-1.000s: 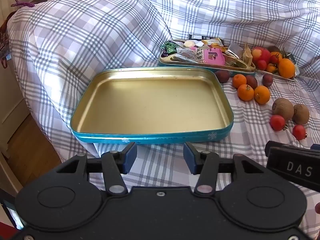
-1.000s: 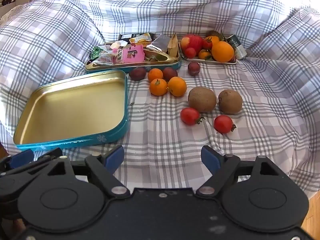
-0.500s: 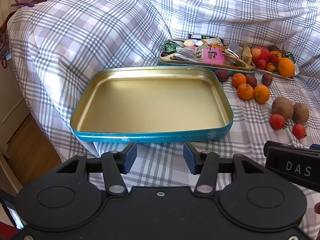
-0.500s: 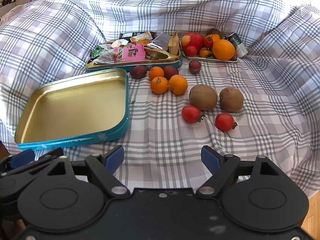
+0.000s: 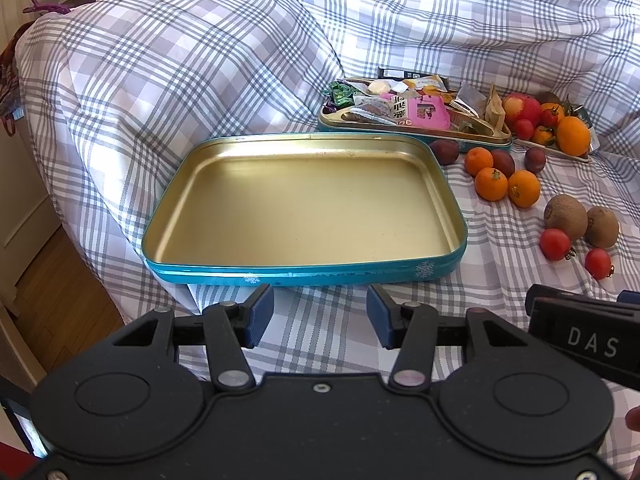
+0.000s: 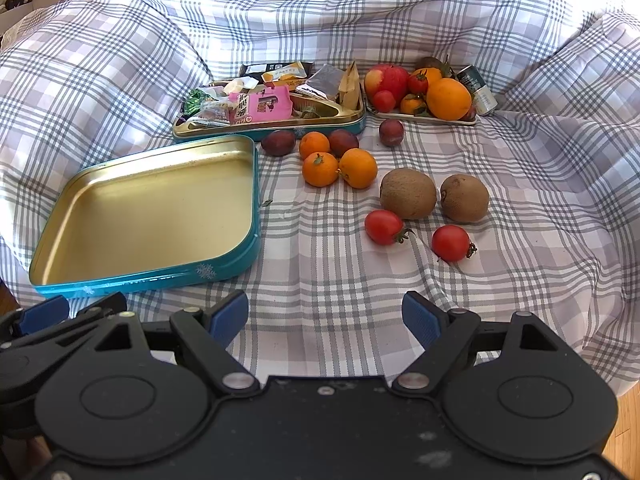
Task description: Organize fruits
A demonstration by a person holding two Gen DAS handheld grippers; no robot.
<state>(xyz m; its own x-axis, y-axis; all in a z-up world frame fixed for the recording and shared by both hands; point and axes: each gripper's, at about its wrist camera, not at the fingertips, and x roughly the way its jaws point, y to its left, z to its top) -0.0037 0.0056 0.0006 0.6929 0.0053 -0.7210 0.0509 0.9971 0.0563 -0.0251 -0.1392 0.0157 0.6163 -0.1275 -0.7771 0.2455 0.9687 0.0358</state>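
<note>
Right tool [image 6: 325, 318] spread wide, nearer the tomatoes [image 6: 383, 227], left tool [image 5: 320, 315] apart, unmoved.

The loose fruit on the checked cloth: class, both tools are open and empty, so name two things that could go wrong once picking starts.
1. The checked cloth is soft and creased, so the round kiwis and tomatoes may roll when a tool nudges them.
2. The three tangerines sit touching one another beside dark plums; the open right tool closing on one may push its neighbours away.
</note>
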